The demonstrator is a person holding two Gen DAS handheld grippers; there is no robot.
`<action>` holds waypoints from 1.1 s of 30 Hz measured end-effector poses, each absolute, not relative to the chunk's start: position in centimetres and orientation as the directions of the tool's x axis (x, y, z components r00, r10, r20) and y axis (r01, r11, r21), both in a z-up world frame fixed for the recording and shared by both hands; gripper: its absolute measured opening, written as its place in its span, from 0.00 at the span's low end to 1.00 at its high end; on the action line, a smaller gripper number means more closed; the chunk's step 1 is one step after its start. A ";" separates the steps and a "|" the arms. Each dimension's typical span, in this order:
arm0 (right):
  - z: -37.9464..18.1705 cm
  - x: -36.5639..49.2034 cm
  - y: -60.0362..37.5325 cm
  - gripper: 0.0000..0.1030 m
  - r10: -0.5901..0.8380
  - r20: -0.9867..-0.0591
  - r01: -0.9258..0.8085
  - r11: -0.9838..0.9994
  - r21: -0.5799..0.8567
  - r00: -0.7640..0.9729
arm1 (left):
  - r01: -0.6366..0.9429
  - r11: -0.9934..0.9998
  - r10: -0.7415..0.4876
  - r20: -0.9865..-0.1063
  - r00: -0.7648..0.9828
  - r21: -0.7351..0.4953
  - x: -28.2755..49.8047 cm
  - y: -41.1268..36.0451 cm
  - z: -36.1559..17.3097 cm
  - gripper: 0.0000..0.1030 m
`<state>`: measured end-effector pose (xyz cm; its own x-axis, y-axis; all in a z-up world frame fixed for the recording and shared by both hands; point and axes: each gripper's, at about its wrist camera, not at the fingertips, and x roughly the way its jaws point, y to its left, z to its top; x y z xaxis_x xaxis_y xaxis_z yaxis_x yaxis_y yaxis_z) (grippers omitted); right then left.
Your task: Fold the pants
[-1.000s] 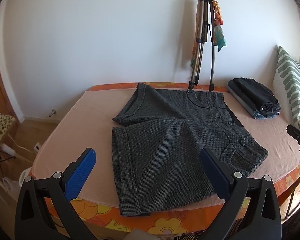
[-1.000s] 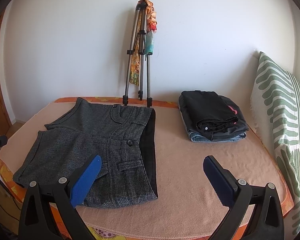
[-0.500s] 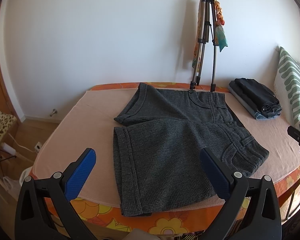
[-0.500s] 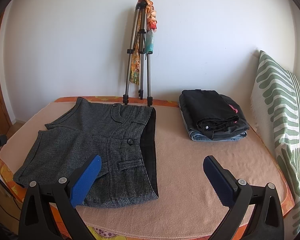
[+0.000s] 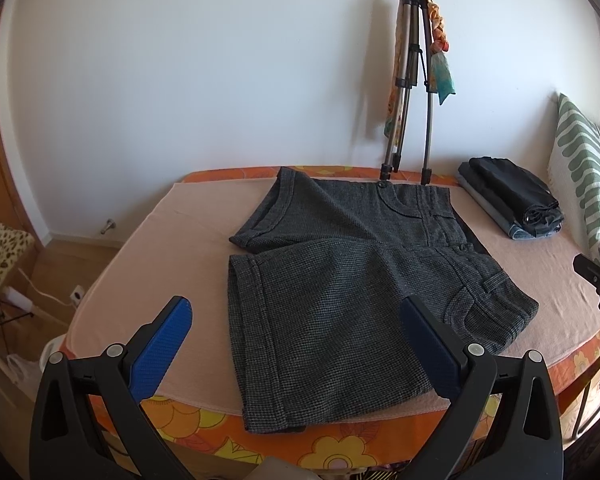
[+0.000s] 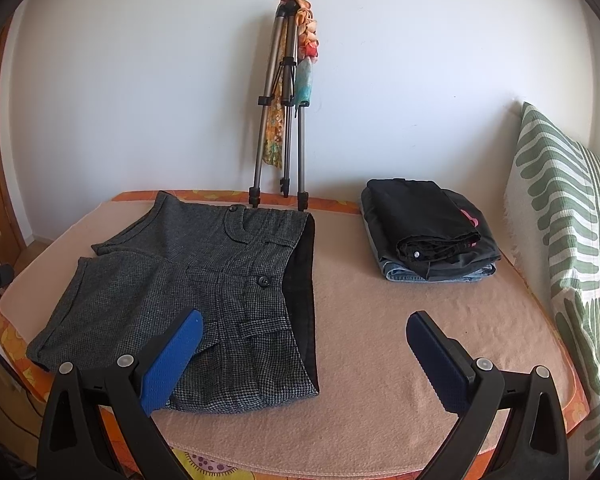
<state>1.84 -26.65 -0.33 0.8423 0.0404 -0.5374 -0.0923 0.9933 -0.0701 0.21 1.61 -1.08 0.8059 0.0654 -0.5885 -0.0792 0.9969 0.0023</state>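
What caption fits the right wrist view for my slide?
Open right gripper hovers at the waistband end of the grey shorts laid flat on a pink blanket, folded clothes stack behind.

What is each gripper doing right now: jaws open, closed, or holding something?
Left gripper: jaws open, holding nothing, above the shorts.
Right gripper: jaws open, holding nothing.

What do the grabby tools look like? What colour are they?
Both look alike: the left tool and right tool each have two black plastic arms with triangular cut-outs, silver round bolts, and flat blue bumpy pads on the inner faces. No cables or markings show.
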 end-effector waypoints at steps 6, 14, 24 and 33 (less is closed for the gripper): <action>-0.3 1.9 -26.5 1.00 0.041 -0.539 -0.095 0.993 -0.072 0.842 | -0.076 0.997 0.064 -0.588 0.806 0.005 0.2 1.5 -1.1 1.00; -0.4 1.6 -26.3 1.00 0.039 -0.538 -0.099 0.992 -0.083 0.842 | -0.064 0.998 0.067 -0.583 0.809 0.026 0.0 1.3 -1.1 1.00; -0.7 1.0 -25.3 1.00 0.073 -0.521 -0.163 0.978 -0.130 0.851 | -0.048 0.999 0.029 -0.583 0.812 -0.016 -0.4 2.5 -1.3 0.94; -2.8 1.6 -24.4 0.87 0.301 -0.586 -0.429 0.899 -0.089 0.752 | 0.029 0.996 -0.072 -0.612 0.788 -0.080 -1.2 5.4 -3.0 0.77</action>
<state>1.60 -24.39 -2.82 0.7524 0.3013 -0.5858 -0.4291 0.8988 -0.0889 -1.23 5.36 -2.95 0.7879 -0.0722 -0.6115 0.0293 0.9964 -0.0799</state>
